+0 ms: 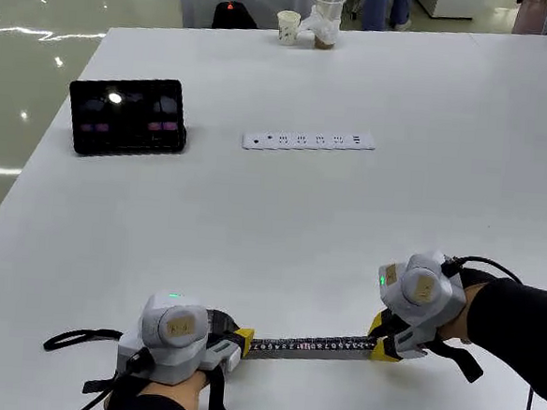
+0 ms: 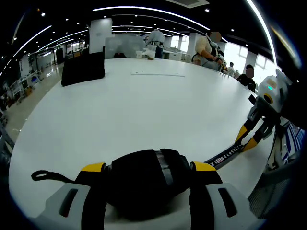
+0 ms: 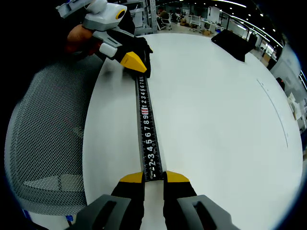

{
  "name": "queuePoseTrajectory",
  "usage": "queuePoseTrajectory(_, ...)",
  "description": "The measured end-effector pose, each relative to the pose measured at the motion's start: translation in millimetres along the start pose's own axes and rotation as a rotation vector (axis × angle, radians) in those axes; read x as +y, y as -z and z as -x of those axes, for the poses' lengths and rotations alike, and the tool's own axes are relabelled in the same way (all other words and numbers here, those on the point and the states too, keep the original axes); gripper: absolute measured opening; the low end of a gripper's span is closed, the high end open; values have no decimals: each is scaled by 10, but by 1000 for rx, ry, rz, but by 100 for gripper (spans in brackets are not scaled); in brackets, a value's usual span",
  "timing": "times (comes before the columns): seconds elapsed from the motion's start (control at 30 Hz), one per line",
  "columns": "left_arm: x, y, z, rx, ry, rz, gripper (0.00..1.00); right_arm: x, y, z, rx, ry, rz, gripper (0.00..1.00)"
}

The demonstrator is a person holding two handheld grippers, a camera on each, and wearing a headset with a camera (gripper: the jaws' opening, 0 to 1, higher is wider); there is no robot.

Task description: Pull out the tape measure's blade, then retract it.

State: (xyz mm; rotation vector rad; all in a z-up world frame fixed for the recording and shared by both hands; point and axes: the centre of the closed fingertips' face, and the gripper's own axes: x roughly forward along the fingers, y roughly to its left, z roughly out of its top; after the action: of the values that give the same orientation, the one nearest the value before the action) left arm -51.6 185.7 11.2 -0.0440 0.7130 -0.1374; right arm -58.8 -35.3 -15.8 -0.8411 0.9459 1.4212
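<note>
**Blade out, strung between two grippers**

Nearest us, one tape measure case (image 2: 146,179) sits clenched in the left gripper (image 1: 236,343), at the near edge of the table (image 1: 347,229). Its one blade (image 3: 146,124) runs flat, left to right, to the right gripper (image 3: 153,178), which is pinched tight on the tip end. We judge that retracting means easing the right gripper back along that axis toward the case. Beyond: one power strip (image 1: 308,141), one tablet (image 1: 128,115), two cups (image 1: 288,26).
</note>
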Motion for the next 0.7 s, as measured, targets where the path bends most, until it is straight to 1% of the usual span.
queuePoseTrajectory(0.13, 0, 4, -1, 0, 1, 0, 65, 14, -12, -8, 5, 7, 32, 12)
queuePoseTrajectory(0.23, 3, 6, -4, 0, 0, 0, 65, 7, -20, -14, 3, 7, 38, 12)
queuePoseTrajectory(0.7, 7, 13, -26, 3, 0, -1, 65, 23, -79, -37, -7, 0, 30, 12)
